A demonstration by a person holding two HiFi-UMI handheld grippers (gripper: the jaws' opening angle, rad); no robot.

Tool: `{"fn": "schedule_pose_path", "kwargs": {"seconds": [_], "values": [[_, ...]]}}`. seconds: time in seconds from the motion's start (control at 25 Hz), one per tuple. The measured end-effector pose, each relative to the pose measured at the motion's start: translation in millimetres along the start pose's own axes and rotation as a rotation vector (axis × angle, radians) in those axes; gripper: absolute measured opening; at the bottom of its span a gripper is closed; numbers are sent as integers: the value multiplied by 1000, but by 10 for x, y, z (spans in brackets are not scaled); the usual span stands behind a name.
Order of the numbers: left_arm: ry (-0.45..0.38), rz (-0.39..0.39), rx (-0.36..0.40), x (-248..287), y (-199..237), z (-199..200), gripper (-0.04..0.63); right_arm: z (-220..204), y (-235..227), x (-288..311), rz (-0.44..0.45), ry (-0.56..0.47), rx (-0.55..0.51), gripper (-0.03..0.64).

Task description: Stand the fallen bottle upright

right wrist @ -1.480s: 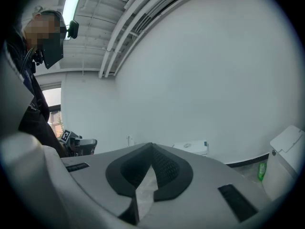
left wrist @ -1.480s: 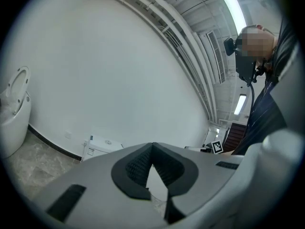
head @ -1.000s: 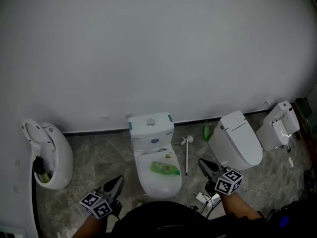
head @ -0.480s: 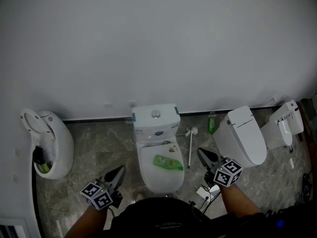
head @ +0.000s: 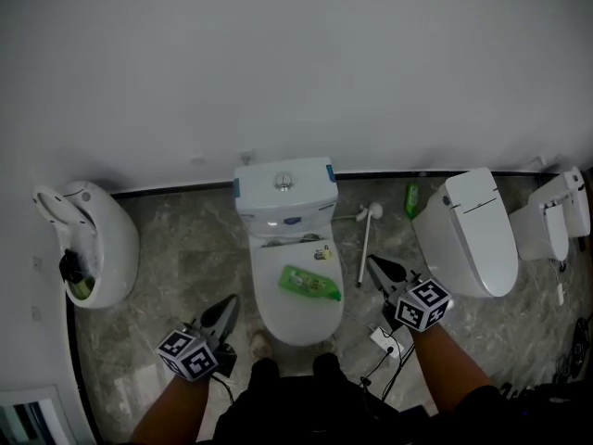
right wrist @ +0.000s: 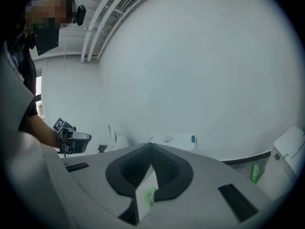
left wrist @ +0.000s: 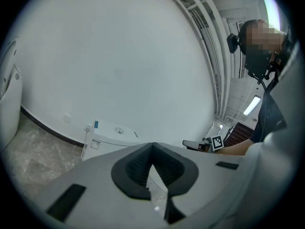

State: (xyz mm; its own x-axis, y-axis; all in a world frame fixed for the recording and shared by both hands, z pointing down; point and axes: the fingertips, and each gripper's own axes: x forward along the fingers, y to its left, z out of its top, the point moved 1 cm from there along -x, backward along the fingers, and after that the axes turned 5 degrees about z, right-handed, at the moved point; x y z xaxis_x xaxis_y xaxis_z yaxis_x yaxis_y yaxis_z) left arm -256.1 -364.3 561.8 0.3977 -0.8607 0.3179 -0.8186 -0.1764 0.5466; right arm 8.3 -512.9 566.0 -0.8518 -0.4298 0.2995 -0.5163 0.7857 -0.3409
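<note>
A green bottle (head: 310, 284) lies on its side on the closed lid of the white toilet (head: 298, 320) in the middle of the head view. My left gripper (head: 232, 300) hovers left of the bowl, shut and empty, well short of the bottle. My right gripper (head: 372, 263) is on the bowl's right side, also shut with nothing in it. In the left gripper view the left gripper (left wrist: 152, 146) points at the tank (left wrist: 112, 133). In the right gripper view a patch of the green bottle (right wrist: 149, 195) shows below the shut right gripper (right wrist: 152, 147).
A toilet brush (head: 364, 246) lies on the marble floor right of the tank (head: 284, 193). A second green bottle (head: 411, 199) stands by the wall. White fixtures flank the toilet: one at the left (head: 97, 248), two at the right (head: 474, 235). A white plug and cable (head: 386, 341) lie near my right arm.
Both grippers have come down and forward, closer to the toilet's sides. The toilet and bottle now sit nearer and larger in the head view. Both pairs of jaws stayed shut.
</note>
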Motion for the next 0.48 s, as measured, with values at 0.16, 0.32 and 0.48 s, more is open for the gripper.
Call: {"fn": "schedule_pose_path", "kwargs": {"seconds": [0.16,0.32,0.48], "values": [[62,14,-11,446,329,-405,21,-616,-419,246,-32,63,32,17],[124,25,-34,815,744,-907,21,-1426,-711,616,-27,178,0,34],[185,19,-35,1102,1023,-1423,22,-2334,-925,952,-13,309,5,107]]}}
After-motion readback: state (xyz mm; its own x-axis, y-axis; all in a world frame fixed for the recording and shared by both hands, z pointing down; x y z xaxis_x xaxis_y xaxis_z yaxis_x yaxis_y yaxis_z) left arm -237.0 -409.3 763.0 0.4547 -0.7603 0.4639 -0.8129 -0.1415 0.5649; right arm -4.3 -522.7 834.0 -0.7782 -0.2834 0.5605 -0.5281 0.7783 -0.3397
